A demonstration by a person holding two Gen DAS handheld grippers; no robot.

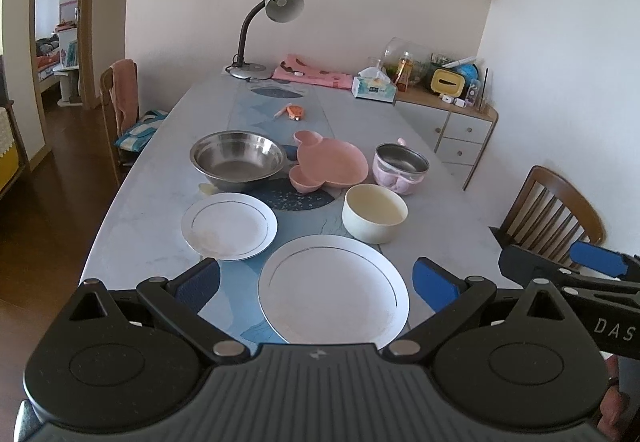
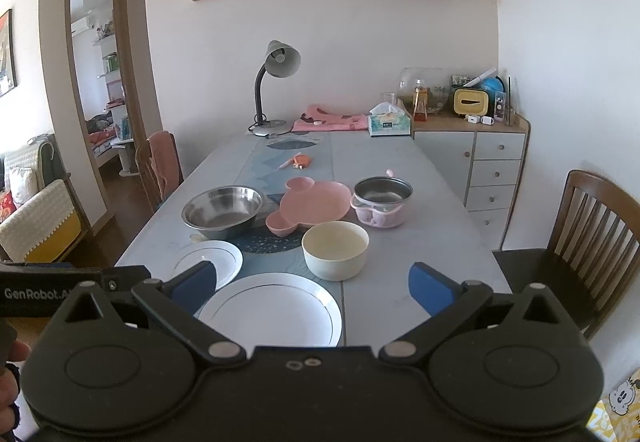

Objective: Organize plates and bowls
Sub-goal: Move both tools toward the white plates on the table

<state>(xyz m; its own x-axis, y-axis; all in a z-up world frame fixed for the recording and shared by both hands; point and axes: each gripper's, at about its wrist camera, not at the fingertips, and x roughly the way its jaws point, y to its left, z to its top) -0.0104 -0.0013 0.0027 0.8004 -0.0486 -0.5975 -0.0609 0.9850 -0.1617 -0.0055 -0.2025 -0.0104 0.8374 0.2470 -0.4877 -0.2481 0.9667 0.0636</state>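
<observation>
A large white plate (image 1: 334,288) lies at the table's near edge, and my left gripper (image 1: 316,282) hovers open above it, holding nothing. A smaller white plate (image 1: 229,224) lies to its left. Behind them stand a cream bowl (image 1: 374,212), a big steel bowl (image 1: 238,158), a pink mouse-shaped plate (image 1: 328,162) and a pink pot with a steel insert (image 1: 400,164). My right gripper (image 2: 312,286) is open and empty above the large plate (image 2: 272,310) and just short of the cream bowl (image 2: 335,248); its blue tip also shows at the left wrist view's right edge.
A desk lamp (image 1: 260,30), pink cloth (image 1: 312,72), tissue box (image 1: 374,88) and a small orange item (image 1: 294,112) sit at the table's far end. Wooden chairs stand at the left (image 1: 120,110) and right (image 2: 592,242). A drawer cabinet (image 2: 480,170) fills the far right corner.
</observation>
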